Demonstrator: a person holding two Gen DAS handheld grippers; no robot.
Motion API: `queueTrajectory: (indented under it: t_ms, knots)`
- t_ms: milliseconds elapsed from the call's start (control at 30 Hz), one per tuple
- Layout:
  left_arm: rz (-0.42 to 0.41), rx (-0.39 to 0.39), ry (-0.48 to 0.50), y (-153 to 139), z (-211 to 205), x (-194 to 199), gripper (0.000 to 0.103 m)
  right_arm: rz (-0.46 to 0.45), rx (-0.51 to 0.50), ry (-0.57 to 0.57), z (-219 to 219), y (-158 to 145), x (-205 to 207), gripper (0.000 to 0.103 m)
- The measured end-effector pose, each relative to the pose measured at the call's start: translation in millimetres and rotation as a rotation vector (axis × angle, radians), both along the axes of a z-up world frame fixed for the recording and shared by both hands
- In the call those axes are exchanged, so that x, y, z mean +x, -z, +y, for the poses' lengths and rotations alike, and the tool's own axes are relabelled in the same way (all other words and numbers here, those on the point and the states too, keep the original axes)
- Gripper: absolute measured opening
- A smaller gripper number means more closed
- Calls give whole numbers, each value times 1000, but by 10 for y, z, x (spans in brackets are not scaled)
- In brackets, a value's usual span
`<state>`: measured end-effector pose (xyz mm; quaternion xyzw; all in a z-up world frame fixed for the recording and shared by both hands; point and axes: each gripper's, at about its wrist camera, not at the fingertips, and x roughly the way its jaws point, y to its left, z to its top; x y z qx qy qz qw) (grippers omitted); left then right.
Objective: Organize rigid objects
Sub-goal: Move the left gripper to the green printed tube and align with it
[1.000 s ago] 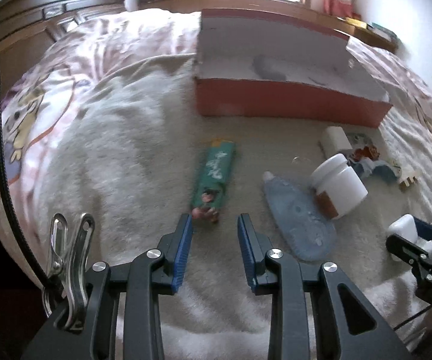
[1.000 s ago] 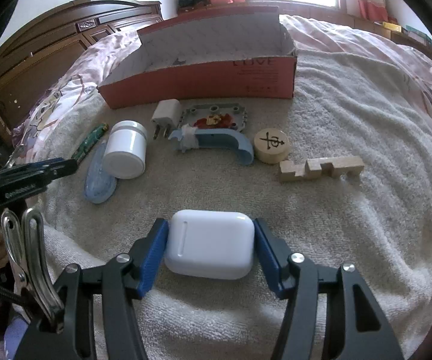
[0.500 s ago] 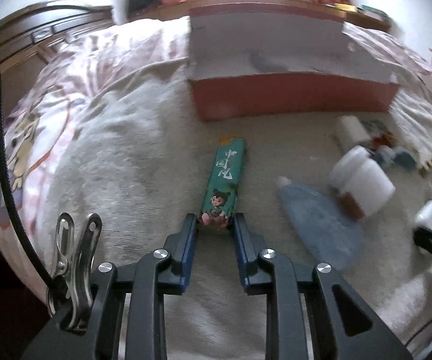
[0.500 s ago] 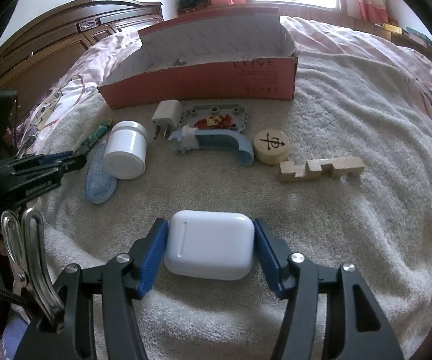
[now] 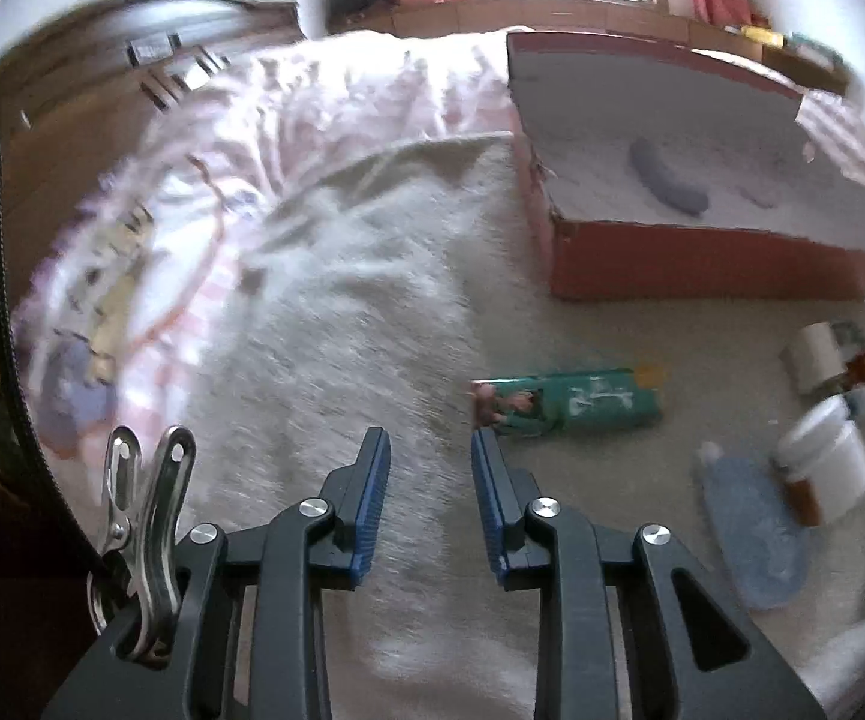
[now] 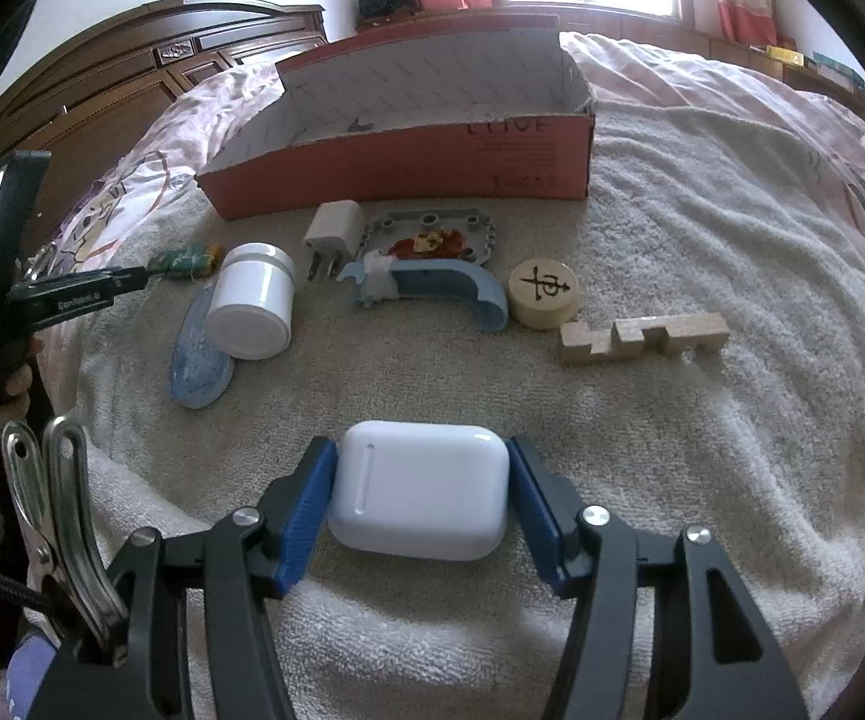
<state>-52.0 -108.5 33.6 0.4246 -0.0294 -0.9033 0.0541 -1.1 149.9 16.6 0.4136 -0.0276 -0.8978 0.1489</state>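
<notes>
Green cartoon-print pack [image 5: 564, 402], red box w/ white inside [image 6: 432, 162], white case [image 6: 420, 489].

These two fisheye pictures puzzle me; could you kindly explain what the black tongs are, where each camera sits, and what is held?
No robot here: a person holds a two-finger gripper in each hand, with a camera on each looking along its fingers. One picture is from the left gripper; its jaws are opening with nothing between them, and the green cartoon packet lies just ahead on the towel. The other is from the right gripper, shut on a white earbud case. Beyond lie a white jar, a charger plug, a wooden chess piece and a red cardboard box.
</notes>
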Motion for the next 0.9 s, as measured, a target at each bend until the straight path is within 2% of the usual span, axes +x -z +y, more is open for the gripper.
queueTrajectory:
  t_ms: [133, 200, 267, 333, 533, 667, 767, 900]
  knots:
    - [-41, 210, 10, 49, -115, 3, 43, 1, -1, 0, 12, 1, 0, 61]
    - [-27, 256, 5, 24, -110, 28, 54, 1, -2, 0, 6, 1, 2, 61]
    - [-8, 279, 12, -5, -47, 50, 72, 1, -1, 0, 8, 2, 3, 61]
    - [6, 268, 40, -22, 70, 42, 78, 1, -3, 0, 11, 1, 0, 61]
    - [2, 170, 101, 14, 382, -73, 79, 5, -7, 3, 8, 4, -4, 61]
    - [20, 131, 103, 34, 406, -181, 82, 7, -10, 2, 14, 8, 6, 61]
    - [-7, 102, 92, 99, 402, -259, 82, 10, -20, 1, 26, 12, 11, 63]
    - [-27, 109, 132, 135, 368, -247, 83, 12, -29, -1, 33, 14, 15, 64]
